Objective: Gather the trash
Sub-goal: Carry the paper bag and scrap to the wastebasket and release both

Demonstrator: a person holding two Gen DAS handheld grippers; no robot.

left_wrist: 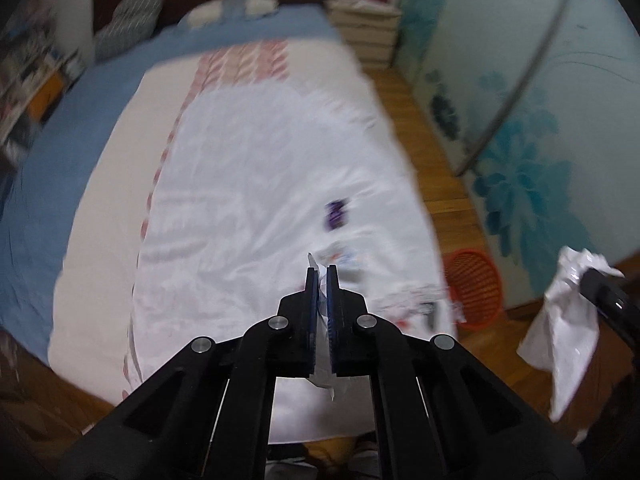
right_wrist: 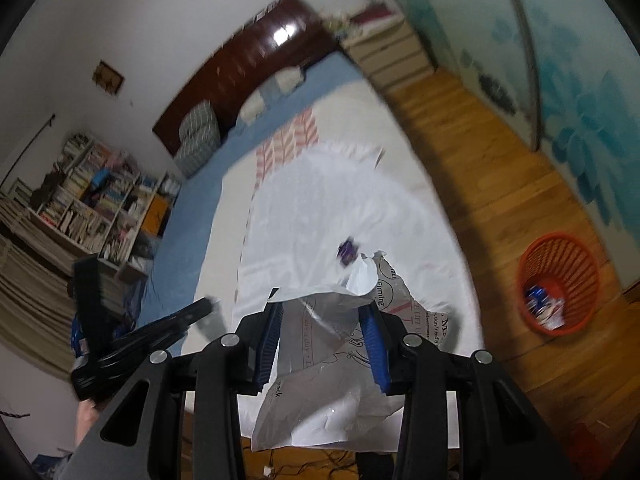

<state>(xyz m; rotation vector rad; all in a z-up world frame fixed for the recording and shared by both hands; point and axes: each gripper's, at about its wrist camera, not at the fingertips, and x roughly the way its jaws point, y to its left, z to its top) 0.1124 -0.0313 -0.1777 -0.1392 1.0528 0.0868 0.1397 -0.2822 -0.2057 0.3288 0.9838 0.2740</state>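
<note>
My left gripper (left_wrist: 321, 270) is shut on a thin white wrapper (left_wrist: 323, 376) above the bed's white sheet (left_wrist: 240, 184). My right gripper (right_wrist: 322, 308) is shut on a crumpled silver-white packet (right_wrist: 320, 360) with printed text; it also shows in the left wrist view (left_wrist: 564, 328) at the right. A purple wrapper (left_wrist: 336, 215) lies on the sheet, and shows in the right wrist view (right_wrist: 347, 251). More printed scraps (left_wrist: 408, 304) lie near the bed's right edge. An orange mesh bin (right_wrist: 558, 282) with trash inside stands on the wooden floor; it also shows in the left wrist view (left_wrist: 476, 288).
A blue blanket (left_wrist: 48, 152), pillows and a dark headboard (right_wrist: 248, 64) are at the far end. A bookshelf (right_wrist: 100, 204) stands left. A floral wardrobe (left_wrist: 520, 120) lines the right, with drawers (left_wrist: 372, 32) beyond. The left gripper shows in the right wrist view (right_wrist: 200, 312).
</note>
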